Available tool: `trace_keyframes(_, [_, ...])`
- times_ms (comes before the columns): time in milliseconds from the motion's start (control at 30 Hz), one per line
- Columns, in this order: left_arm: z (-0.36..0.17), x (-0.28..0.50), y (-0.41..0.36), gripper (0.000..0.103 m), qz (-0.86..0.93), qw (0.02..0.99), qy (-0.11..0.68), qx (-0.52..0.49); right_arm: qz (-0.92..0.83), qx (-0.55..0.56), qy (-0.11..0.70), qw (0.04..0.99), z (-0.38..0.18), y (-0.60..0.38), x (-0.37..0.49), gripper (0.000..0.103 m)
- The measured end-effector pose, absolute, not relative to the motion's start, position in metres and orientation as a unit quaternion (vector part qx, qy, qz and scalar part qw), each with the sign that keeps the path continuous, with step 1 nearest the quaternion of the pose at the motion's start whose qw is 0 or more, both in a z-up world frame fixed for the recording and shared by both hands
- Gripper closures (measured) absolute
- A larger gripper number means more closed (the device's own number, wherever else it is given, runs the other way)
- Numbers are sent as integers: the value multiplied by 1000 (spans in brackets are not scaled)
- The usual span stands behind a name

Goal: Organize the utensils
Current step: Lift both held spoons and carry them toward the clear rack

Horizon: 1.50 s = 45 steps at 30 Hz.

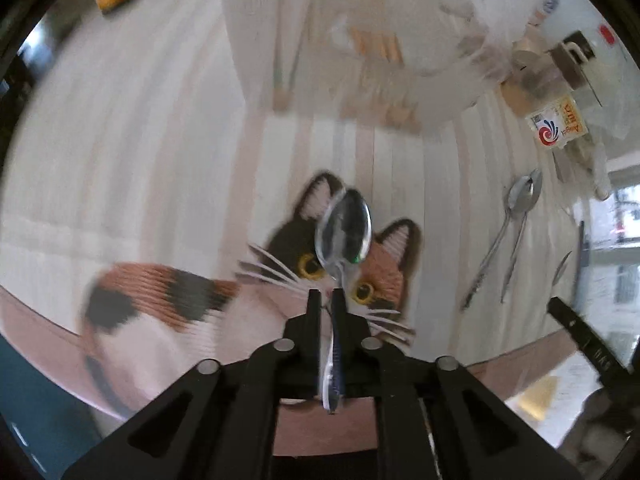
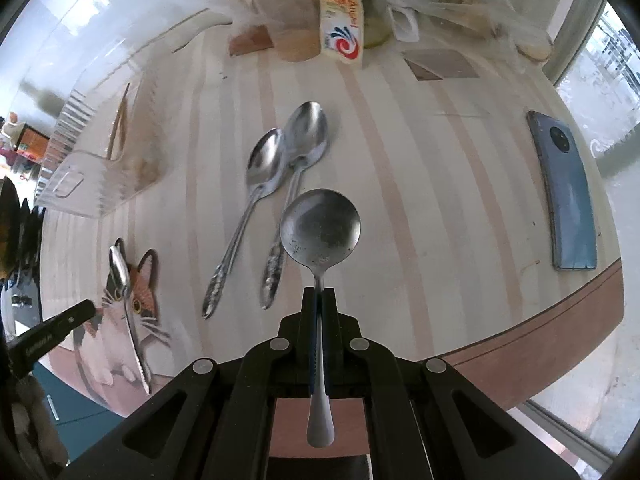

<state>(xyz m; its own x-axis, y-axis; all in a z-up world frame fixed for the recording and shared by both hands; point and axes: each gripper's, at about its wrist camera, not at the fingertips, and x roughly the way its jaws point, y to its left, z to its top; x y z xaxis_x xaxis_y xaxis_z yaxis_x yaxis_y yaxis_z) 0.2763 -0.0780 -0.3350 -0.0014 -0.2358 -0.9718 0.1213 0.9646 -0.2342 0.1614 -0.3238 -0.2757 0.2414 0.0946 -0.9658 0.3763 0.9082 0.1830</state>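
Beyond two table spoons (image 2: 280,184) stands a carton (image 2: 342,26) reading "Angel".

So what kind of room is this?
Probably a home kitchen or dining spot: a striped table by a window, loose spoons on it, food packets at the back, and a clear utensil tray.

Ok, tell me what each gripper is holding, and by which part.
Left gripper: an oval-bowled spoon, clamped on its handle just below the bowl. Right gripper: a round-bowled spoon, clamped likewise on its handle's neck.
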Motion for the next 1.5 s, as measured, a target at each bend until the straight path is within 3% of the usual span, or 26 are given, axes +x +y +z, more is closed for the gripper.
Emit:
trace_keyframes(100, [-354, 277, -92, 91, -149, 686, 712, -27, -90, 196, 612, 761, -279, -322, 164, 101])
trace_keyframes(233, [-356, 275, -118, 94, -132, 706, 694, 39, -90, 196, 615, 758, -284, -320, 162, 101])
trace_keyframes(267, [-354, 275, -124, 99, -123, 709, 692, 63, -89, 196, 616, 758, -286, -319, 162, 101])
trace_keyframes(533, [-342, 265, -155, 99, -124, 726, 667, 113, -89, 201, 612, 759, -287, -322, 156, 101])
trace_keyframes(967, [-275, 246, -117, 103, -152, 740, 653, 61, -94, 212, 601, 765, -276, -327, 146, 101])
trace_keyframes(1067, [-295, 248, -94, 97, -153, 721, 675, 5, -96, 215, 600, 764, -275, -329, 146, 101])
trace_keyframes(1233, [-332, 245, -74, 87, -145, 693, 706, 5, -95, 220, 601, 762, -276, -329, 146, 101])
trace_keyframes(1333, [-329, 239, -89, 69, -157, 702, 693, 46, -93, 222, 606, 758, -281, -328, 145, 101])
trace_keyframes(1367, [-328, 236, -97, 68, -158, 703, 690, 72, -93, 223, 607, 757, -283, -328, 145, 101])
trace_keyframes(1433, [-328, 229, -112, 70, -150, 711, 676, 125, -91, 225, 610, 755, -286, -326, 146, 101])
trace_keyframes(1467, [-325, 228, -116, 88, -154, 714, 671, 128, -90, 226, 610, 754, -287, -326, 146, 101])
trace_keyframes(1500, [-323, 227, -118, 98, -153, 715, 669, 128, -89, 225, 610, 754, -287, -325, 147, 101])
